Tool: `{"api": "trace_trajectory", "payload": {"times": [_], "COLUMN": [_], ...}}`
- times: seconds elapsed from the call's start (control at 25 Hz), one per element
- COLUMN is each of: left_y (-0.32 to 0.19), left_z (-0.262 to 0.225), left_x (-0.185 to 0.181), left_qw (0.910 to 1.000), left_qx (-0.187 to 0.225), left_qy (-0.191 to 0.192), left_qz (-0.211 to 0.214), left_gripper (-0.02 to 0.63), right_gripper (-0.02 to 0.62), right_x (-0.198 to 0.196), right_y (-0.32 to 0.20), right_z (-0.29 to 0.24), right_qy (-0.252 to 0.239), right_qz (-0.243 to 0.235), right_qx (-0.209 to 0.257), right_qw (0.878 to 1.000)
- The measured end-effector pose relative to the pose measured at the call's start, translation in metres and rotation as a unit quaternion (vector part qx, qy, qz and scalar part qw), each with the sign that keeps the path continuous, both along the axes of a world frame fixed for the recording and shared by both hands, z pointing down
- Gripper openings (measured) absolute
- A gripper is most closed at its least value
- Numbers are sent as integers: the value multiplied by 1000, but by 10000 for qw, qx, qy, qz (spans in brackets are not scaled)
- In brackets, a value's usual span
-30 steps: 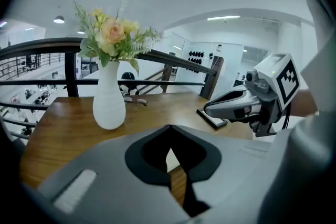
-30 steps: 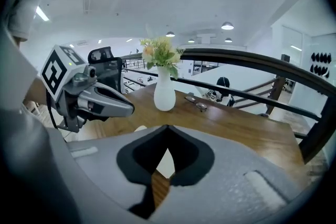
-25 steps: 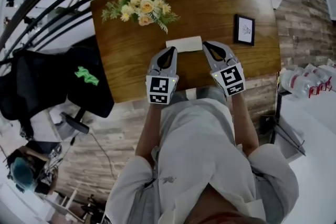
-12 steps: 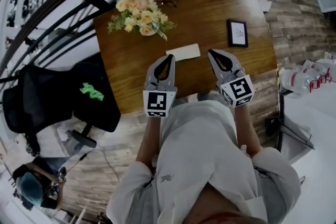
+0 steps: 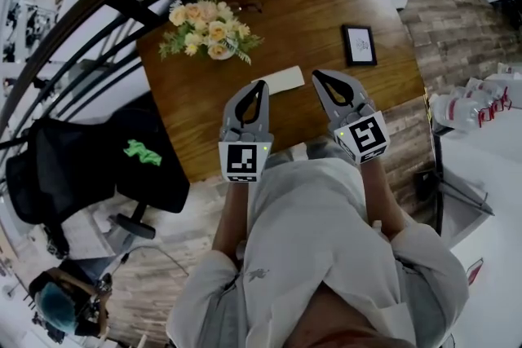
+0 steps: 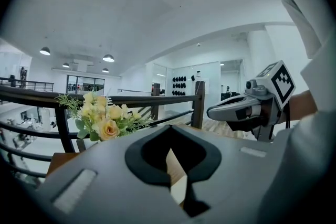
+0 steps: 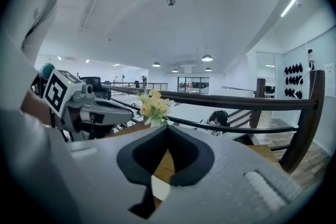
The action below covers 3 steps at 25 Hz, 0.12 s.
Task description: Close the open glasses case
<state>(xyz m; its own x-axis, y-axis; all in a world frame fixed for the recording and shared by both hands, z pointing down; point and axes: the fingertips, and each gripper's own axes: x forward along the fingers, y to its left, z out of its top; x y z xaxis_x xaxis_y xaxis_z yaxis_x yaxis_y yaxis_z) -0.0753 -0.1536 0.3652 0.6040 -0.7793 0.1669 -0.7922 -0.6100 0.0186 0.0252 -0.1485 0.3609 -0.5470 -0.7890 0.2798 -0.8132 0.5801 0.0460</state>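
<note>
The wooden counter (image 5: 326, 4) is a broad slab of warm brown grain with rounded corners. It runs out beyond both sets of fingers, with a dark railing curving past its far edge. A bunch of soft yellow and cream flowers (image 5: 204, 30) stands well beyond the fingers of the left gripper (image 5: 261, 84) and off to their left. That gripper is grey and hard-shelled. Its fingers are together at the tips, leaving only the teardrop gap behind them, and they hold nothing. The right gripper (image 5: 318, 75) is the same, tips meeting and empty. The glasses case (image 5: 283, 81) lies on the counter between the two pairs of fingertips and just beyond them, closer to the left ones. Whether it touches them cannot be told. It shows as a pale, smooth, flat oblong with no raised lid to be made out, so the lid may already be down. That is a guess, since the case is small in the head view. If any gap is left, press down evenly on the top with the closed tips near the front edge. Steady the far end with the other tips so the slick shell does not skate across the wood. A small dark-framed picture (image 5: 358, 45) stands beyond the right fingers and to their right.
</note>
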Motion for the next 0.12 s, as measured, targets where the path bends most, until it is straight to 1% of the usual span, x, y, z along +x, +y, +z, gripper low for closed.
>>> {"api": "trace_trajectory", "payload": {"times": [0.12], "left_y": [-3], "left_z": [-3], "left_x": [1], "left_qw": [10000], "left_qx": [4], "left_qy": [-8], "left_qz": [-25], "left_gripper": [18], "right_gripper": [2], "right_x": [-3], "right_y": [-3], "right_z": [-5], "right_qy": [20], "right_qz": [-39], "right_qx": [38], "right_qw": [10000]}}
